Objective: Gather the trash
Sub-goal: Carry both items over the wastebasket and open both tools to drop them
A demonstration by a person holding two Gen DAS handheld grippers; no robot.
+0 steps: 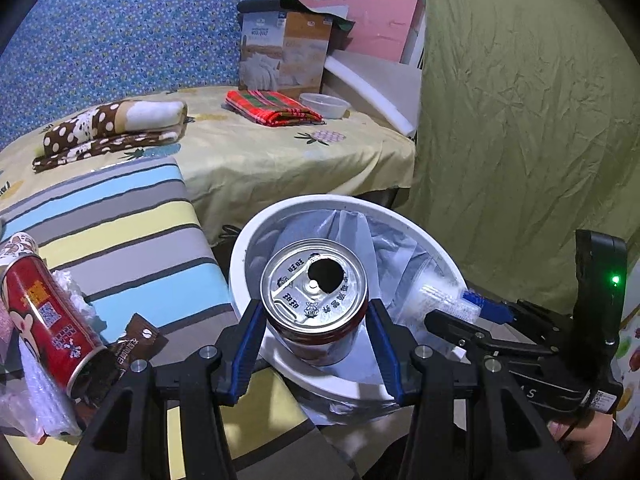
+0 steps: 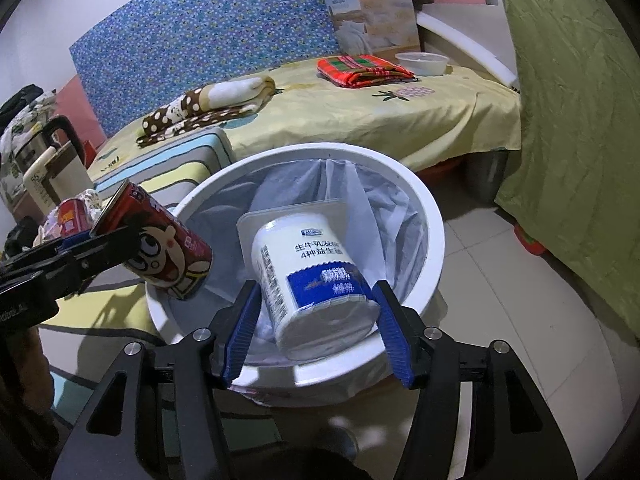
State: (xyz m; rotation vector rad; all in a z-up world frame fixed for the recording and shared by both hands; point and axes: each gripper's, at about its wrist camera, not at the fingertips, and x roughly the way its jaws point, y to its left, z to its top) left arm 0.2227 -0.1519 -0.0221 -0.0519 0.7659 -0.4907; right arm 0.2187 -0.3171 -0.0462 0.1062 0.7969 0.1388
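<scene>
Left gripper (image 1: 316,340) clamps the red can (image 1: 314,300) over the white bin (image 1: 432,240); right gripper (image 2: 316,326) grips the yogurt cup (image 2: 316,280) above it. Another can (image 1: 48,320) lies at nine o'clock.

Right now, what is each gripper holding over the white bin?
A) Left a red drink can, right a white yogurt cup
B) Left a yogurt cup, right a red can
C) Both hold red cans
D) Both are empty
A: the left gripper clamps the opened red drink can, and the right gripper clamps the white yogurt cup, both above the lined white trash bin.
</scene>
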